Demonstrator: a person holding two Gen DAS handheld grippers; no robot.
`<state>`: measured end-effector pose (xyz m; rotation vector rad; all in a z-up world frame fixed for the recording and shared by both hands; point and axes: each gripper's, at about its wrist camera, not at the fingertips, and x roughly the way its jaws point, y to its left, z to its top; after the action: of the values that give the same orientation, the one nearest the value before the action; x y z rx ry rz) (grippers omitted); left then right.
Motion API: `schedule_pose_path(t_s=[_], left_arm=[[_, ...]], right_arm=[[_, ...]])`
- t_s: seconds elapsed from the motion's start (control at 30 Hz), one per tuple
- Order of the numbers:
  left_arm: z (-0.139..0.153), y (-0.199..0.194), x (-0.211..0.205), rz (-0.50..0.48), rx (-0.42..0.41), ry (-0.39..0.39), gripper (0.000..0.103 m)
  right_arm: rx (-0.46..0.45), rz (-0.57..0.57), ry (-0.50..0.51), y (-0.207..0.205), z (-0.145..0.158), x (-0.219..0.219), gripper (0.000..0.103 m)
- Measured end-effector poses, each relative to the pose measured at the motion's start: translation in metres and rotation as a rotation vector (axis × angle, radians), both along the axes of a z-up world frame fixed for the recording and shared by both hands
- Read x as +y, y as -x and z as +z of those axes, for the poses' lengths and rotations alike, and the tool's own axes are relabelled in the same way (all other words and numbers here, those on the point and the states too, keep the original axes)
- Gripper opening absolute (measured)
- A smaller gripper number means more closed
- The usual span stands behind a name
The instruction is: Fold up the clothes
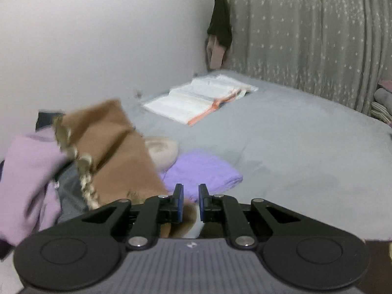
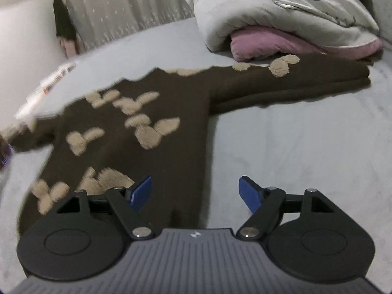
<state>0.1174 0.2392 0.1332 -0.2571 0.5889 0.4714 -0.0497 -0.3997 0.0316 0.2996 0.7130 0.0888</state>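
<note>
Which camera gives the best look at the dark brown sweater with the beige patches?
The right wrist view: the dark brown sweater lies spread flat on the bed, one sleeve stretched out. The left wrist view shows none of it that I can identify.

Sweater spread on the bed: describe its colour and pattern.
The sweater is dark brown with fuzzy beige patches scattered over it, clearest in the right wrist view.

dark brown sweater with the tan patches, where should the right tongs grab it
Grip the dark brown sweater at the end of the sleeve stretched flat toward the quilt, coming in low from the bare sheet side: it is a thin edge the open right tongs can pinch.
</note>
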Motion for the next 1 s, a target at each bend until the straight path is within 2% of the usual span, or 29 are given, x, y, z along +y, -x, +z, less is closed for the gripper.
schedule_pose_path(t_s=[0.03,0.07,0.1,0.13,0.17,0.23,0.33,0.43,0.5,0.53,0.63,0.67,0.7,0.73,0.77,0.8,0.83,0.9,1.0], left_arm=[[-0.005,0.011,-0.008,-0.073,-0.010,0.077,0.021],[-0.012,0.022,-0.022,-0.143,-0.002,0.132,0.033],[-0.023,0.043,-0.048,-0.246,0.020,0.198,0.039],[-0.030,0.057,-0.067,-0.298,0.041,0.212,0.049],[-0.039,0.074,-0.089,-0.361,0.071,0.230,0.053],[-0.064,0.115,-0.147,-0.517,0.158,0.289,0.054],[-0.095,0.155,-0.198,-0.651,0.236,0.371,0.059],[-0.119,0.170,-0.220,-0.683,0.290,0.373,0.066],[-0.130,0.175,-0.229,-0.719,0.303,0.373,0.085],[-0.134,0.175,-0.228,-0.739,0.291,0.377,0.100],[-0.138,0.176,-0.240,-0.760,0.267,0.370,0.102],[-0.137,0.176,-0.243,-0.770,0.257,0.388,0.100],[-0.137,0.177,-0.245,-0.785,0.248,0.408,0.096],[-0.137,0.178,-0.246,-0.792,0.243,0.415,0.075],[-0.136,0.179,-0.248,-0.795,0.240,0.414,0.045],[-0.136,0.180,-0.248,-0.788,0.241,0.412,0.033],[-0.138,0.179,-0.245,-0.782,0.243,0.447,0.013],[-0.138,0.178,-0.239,-0.764,0.240,0.502,0.011],[-0.115,0.182,-0.233,-0.794,0.180,0.481,0.010]], right_arm=[[0.007,0.002,-0.021,0.000,-0.001,-0.002,0.079],[0.021,0.006,-0.050,0.001,-0.003,-0.002,0.079],[0.038,0.015,-0.083,0.001,-0.008,-0.003,0.079],[0.055,0.025,-0.115,0.000,-0.013,-0.004,0.079],[0.071,0.035,-0.148,-0.001,-0.018,-0.005,0.079],[0.099,0.062,-0.184,0.002,-0.026,-0.006,0.079],[0.139,0.102,-0.218,0.011,-0.037,-0.006,0.079],[0.153,0.112,-0.261,0.025,-0.049,-0.020,0.079],[0.145,0.124,-0.339,0.033,-0.058,-0.027,0.079],[0.143,0.137,-0.360,0.036,-0.061,-0.024,0.079],[0.138,0.180,-0.407,0.044,-0.068,-0.013,0.078],[0.137,0.195,-0.423,0.046,-0.070,-0.009,0.076],[0.134,0.191,-0.427,0.047,-0.072,-0.005,0.066],[0.136,0.180,-0.429,0.047,-0.074,-0.002,0.057],[0.148,0.162,-0.421,0.048,-0.076,-0.006,0.030],[0.163,0.141,-0.411,0.049,-0.077,-0.011,0.015],[0.151,0.139,-0.391,0.051,-0.072,-0.010,0.015],[0.116,0.144,-0.345,0.053,-0.059,-0.004,0.012],[0.045,0.150,-0.296,0.059,-0.036,0.000,0.011]])
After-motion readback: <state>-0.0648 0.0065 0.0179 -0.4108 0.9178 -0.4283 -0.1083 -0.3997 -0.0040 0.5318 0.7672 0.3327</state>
